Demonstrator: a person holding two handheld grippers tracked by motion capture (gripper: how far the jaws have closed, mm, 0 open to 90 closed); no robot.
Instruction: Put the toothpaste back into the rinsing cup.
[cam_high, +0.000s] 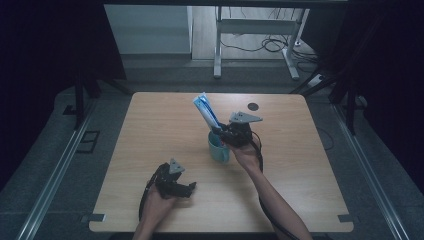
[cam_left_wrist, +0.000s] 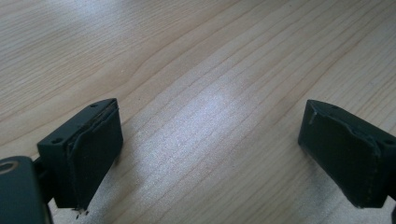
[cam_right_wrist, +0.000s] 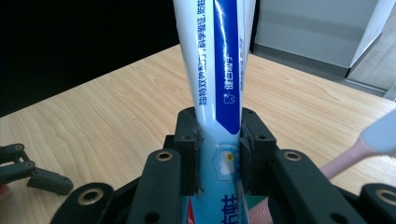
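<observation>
On the left, the left hand-held gripper (cam_high: 172, 182) rests low on the wooden tabletop (cam_high: 150, 130), near the front edge. Its jaws stand wide apart with nothing between them; in the left gripper view you see just bare wood in the gap. It is well apart from everything else.

Near the middle of the tabletop stands a teal cup (cam_high: 218, 147). A blue and white toothpaste tube (cam_high: 206, 110) pokes up out of it and leans to the left.

Just to the right, the right hand-held gripper (cam_high: 231, 132) is squeezed onto the toothpaste tube (cam_right_wrist: 219, 70). In the right gripper view the two black jaws press the tube from both sides, low on its body, and the long top part rises above them. A pink and white toothbrush (cam_right_wrist: 369, 142) shows at the right edge, close beside the tube.

The tube looks light and easy to lift. It is soft, so a hard squeeze could dent it or push paste toward the cap. Its skin looks smooth and shiny, so it may slip in the jaws. The flat sides are the best place to hold, and the jaws seem to be there now. A hold low down lets the long top wobble, so it is best moved slowly. The cup could tip if the tube drags on its rim.
</observation>
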